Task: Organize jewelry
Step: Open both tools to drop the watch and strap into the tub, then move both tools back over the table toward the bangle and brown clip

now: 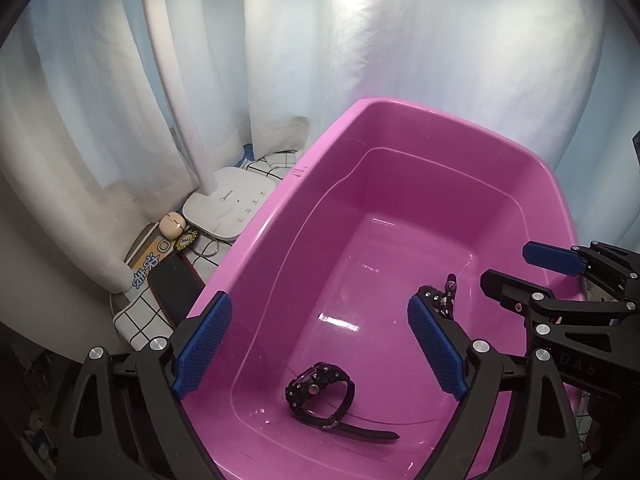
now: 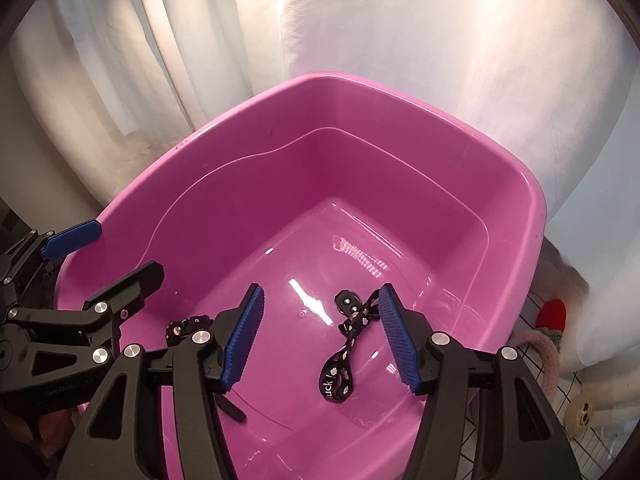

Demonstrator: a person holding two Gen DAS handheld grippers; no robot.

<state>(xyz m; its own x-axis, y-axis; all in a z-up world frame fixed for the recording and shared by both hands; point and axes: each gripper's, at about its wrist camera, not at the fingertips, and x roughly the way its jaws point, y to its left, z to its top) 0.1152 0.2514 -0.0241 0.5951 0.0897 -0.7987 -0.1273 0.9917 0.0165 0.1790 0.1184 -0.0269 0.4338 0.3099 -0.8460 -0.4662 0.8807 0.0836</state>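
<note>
Both of my grippers hang over the pink plastic tub (image 1: 400,168), and both are spread wide with nothing between the pads. My left gripper (image 1: 320,344) sits above the near left part of the basin, where the black wristwatch (image 1: 320,394) lies on its side on the tub floor, its loose strap end trailing toward the right. My right gripper (image 2: 320,340) hovers over the right part, above the black printed lanyard strap (image 2: 346,344) with its small metal clasp at the far end. Both pieces are inside the tub, well apart from each other, and neither is touched by a pad.

What worries me is how close my two tools are: in each wrist view the other gripper's frame crowds the edge of the tub, so if either one reaches toward the middle, the fingers could knock together. The tub floor is glossy and looks slippery; a pad coming down at an angle on the watch could skid it away rather than catch it. The lanyard lies flat and thin, so I judge that a pinch may close on nothing, or catch only one loop and drag the clasp along. Outside the tub, a white lamp base (image 1: 230,204) and a dark phone (image 1: 176,284) lie just beside the left wall, where a wide swing could strike them.
</note>
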